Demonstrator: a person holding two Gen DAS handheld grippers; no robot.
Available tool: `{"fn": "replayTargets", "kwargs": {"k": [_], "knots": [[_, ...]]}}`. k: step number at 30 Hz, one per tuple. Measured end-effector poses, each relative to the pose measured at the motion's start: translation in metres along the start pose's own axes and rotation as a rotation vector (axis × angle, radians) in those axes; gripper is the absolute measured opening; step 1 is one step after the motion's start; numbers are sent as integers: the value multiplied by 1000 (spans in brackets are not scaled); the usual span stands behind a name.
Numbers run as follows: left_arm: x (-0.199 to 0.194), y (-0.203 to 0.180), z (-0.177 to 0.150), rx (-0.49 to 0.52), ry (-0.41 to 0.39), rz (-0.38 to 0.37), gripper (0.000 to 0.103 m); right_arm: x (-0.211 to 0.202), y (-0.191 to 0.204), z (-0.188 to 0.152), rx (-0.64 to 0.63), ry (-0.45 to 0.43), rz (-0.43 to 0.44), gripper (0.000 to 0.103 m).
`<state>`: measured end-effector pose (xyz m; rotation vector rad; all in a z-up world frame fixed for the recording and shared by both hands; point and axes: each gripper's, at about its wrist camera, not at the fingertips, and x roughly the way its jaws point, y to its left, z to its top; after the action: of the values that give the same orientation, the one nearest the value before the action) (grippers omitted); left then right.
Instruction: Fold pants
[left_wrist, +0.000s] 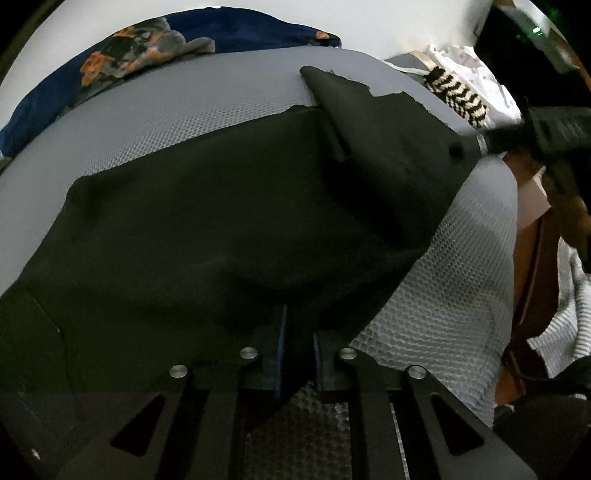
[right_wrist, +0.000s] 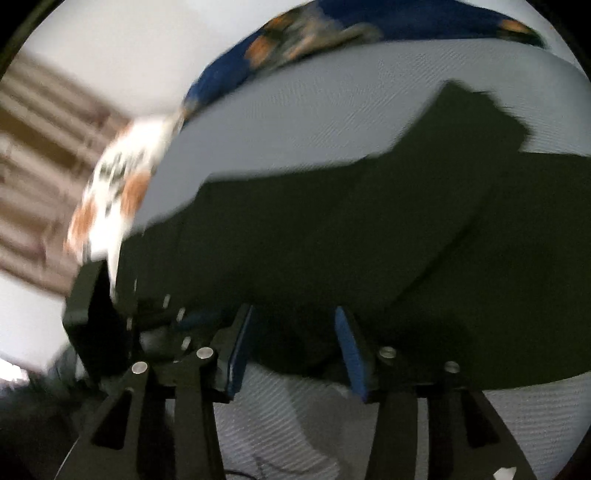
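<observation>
**Two claws at the near edge of black pants**

The left claw (left_wrist: 297, 332) is pinched shut on the near edge of the black pants (left_wrist: 221, 221), which lie spread over a grey mesh surface (left_wrist: 221, 85). The right claw (right_wrist: 293, 336) stands partly open, gripping nothing, with the pants' edge between its fingers.

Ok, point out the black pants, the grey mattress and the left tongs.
black pants (left_wrist: 221, 221), left wrist view, middle of the fabric.
grey mattress (left_wrist: 221, 85), left wrist view, bare far surface.
left tongs (left_wrist: 298, 332), left wrist view, between the tips.
</observation>
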<state>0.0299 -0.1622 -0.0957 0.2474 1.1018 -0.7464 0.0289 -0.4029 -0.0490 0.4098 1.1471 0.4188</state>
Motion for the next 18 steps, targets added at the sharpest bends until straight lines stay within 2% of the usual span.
{"fn": "replayTargets", "kwargs": {"k": [5,8,18], "knots": [[-1,7,-2,-53,-10,-30,12,-21,-75,23,227,-169,-18,44],[-1,7,-2,-64,-12,-33,12,-22,-110,40,320,-224,-26,44],[-2,9,-4,-104,-5,-44,12,-14,-170,89,453,-275,-101,43]]}}
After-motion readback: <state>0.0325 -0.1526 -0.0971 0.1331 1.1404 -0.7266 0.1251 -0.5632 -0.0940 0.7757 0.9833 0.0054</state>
